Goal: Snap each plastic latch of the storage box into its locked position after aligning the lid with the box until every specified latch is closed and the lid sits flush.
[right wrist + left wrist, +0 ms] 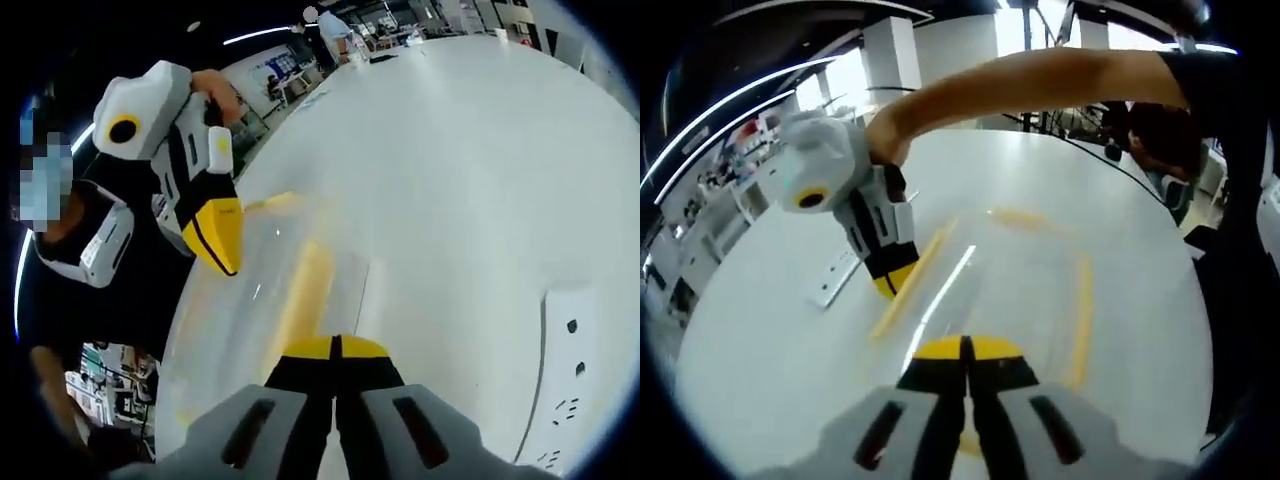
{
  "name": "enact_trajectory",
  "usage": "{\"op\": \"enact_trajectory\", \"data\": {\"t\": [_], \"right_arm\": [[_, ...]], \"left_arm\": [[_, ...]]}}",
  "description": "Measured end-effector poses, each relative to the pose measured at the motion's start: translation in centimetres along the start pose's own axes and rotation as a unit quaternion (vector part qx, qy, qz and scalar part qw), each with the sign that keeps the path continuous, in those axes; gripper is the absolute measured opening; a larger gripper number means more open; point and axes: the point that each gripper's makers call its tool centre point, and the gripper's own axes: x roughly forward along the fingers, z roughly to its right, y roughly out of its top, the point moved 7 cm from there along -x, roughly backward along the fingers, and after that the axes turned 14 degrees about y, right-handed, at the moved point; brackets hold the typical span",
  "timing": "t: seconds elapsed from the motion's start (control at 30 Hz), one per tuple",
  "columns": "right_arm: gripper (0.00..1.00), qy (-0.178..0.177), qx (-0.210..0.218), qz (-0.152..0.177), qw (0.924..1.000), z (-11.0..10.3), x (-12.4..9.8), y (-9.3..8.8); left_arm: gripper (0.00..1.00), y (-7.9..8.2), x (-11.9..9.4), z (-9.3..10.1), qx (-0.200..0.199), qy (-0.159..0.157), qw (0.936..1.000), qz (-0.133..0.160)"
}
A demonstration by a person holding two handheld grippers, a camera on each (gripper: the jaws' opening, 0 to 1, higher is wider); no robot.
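Note:
A clear storage box (1010, 285) with a see-through lid lies flat on the white table (1120, 200). It has long yellow latches, one (912, 282) on its left side and one (1081, 320) on its right. My left gripper (965, 350) is shut with nothing between the jaws, over the near edge of the box. My right gripper (890, 282), held in a person's hand, has its yellow tip down next to the left latch. In the right gripper view my right gripper (335, 350) is shut just short of a yellow latch (305, 290). The left gripper (222, 240) hovers over the box's far side.
A white power strip (835, 280) lies on the table just left of the box, also seen as the power strip (565, 380). The person's bare arm (1040, 85) reaches across above the table. Desks and shelves stand beyond the table's round edge.

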Motion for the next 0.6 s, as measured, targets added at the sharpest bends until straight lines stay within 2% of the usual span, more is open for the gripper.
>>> {"op": "enact_trajectory", "data": {"t": [0.1, 0.13, 0.2, 0.23, 0.33, 0.43, 0.5, 0.57, 0.6], "right_arm": [[0.00, -0.012, -0.010, -0.008, 0.9998, 0.0, 0.0, -0.2], [0.00, -0.019, -0.033, -0.013, 0.9992, 0.0, 0.0, 0.0], [0.00, -0.040, -0.036, -0.019, 0.9984, -0.2, 0.0, -0.1], [0.00, -0.053, -0.085, -0.030, 0.9945, -0.2, -0.1, 0.2], [0.00, -0.080, -0.118, -0.016, 0.9897, -0.8, -0.3, 0.3], [0.00, -0.129, -0.149, -0.004, 0.9804, -1.6, -0.8, 0.1], [0.02, -0.153, -0.156, 0.016, 0.9757, -2.3, -1.1, 0.0], [0.04, -0.183, -0.171, 0.055, 0.9666, -3.3, -1.7, 0.1], [0.09, -0.210, -0.168, 0.075, 0.9602, -3.9, -2.3, 0.0]], "left_arm": [[0.00, 0.1, 0.1, 0.1, -0.001, 0.005, 1.0000, -0.002], [0.00, 0.1, 0.1, 0.1, -0.001, 0.006, 1.0000, -0.002], [0.00, 0.2, 0.1, 0.1, -0.003, 0.006, 1.0000, -0.002], [0.00, 0.2, 0.1, 0.1, -0.004, 0.005, 1.0000, -0.002], [0.00, 0.3, 0.1, 0.1, -0.009, 0.005, 0.9999, 0.001], [0.01, -0.2, -0.3, 0.3, -0.015, -0.008, 0.9996, 0.022], [0.03, -0.4, -0.4, 0.1, -0.024, -0.007, 0.9993, 0.027], [0.05, 0.0, -0.8, -0.2, -0.044, 0.005, 0.9975, 0.055], [0.08, 0.0, -1.2, -0.3, -0.043, 0.007, 0.9973, 0.059]]}}
